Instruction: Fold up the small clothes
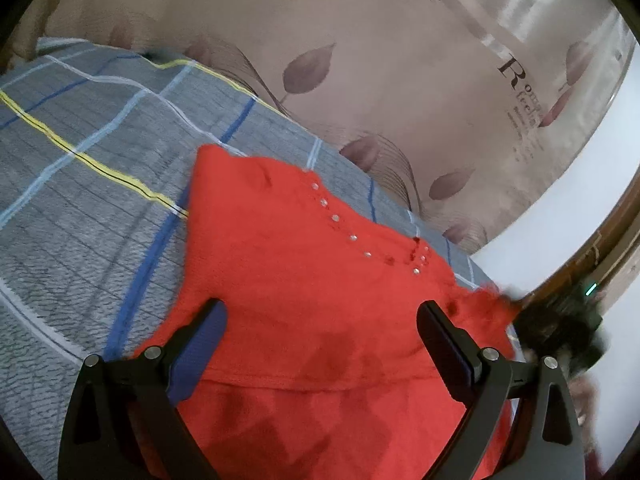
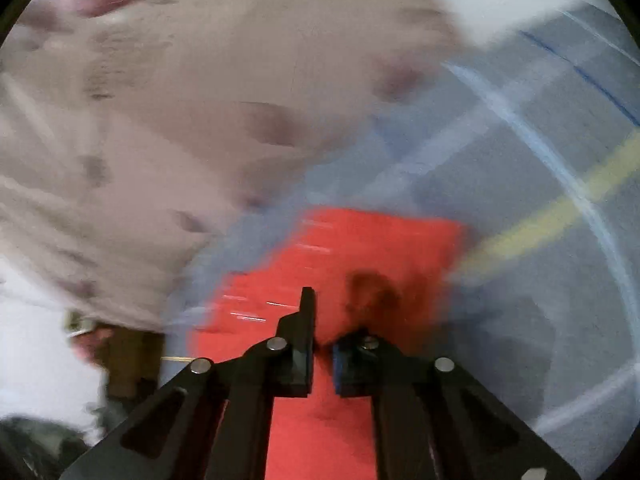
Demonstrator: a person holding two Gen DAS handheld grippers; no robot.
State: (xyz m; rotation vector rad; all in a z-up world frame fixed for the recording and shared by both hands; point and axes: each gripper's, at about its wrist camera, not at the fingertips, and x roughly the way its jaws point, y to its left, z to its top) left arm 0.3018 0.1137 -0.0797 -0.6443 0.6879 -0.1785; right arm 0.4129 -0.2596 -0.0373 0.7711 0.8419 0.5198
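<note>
A small red knitted garment (image 1: 304,240) lies spread on a grey checked bedspread (image 1: 80,140), with a row of shiny beads (image 1: 352,237) along its neckline. My left gripper (image 1: 322,306) hovers low over the garment's near part, jaws wide open and nothing between them. My right gripper (image 2: 324,320) is shut on the red garment (image 2: 360,240); a fold of cloth runs between its fingers and covers the right fingertip. In the left wrist view the right gripper (image 1: 560,328) is a dark blur at the garment's right edge. The right wrist view is heavily blurred.
A pinkish fabric printed with leaves and lettering (image 1: 360,60) rises behind the bed. A white wall (image 1: 580,200) and a wooden frame (image 1: 616,248) lie to the right. The bedspread (image 2: 540,160) stretches on beyond the garment on the right of the right wrist view.
</note>
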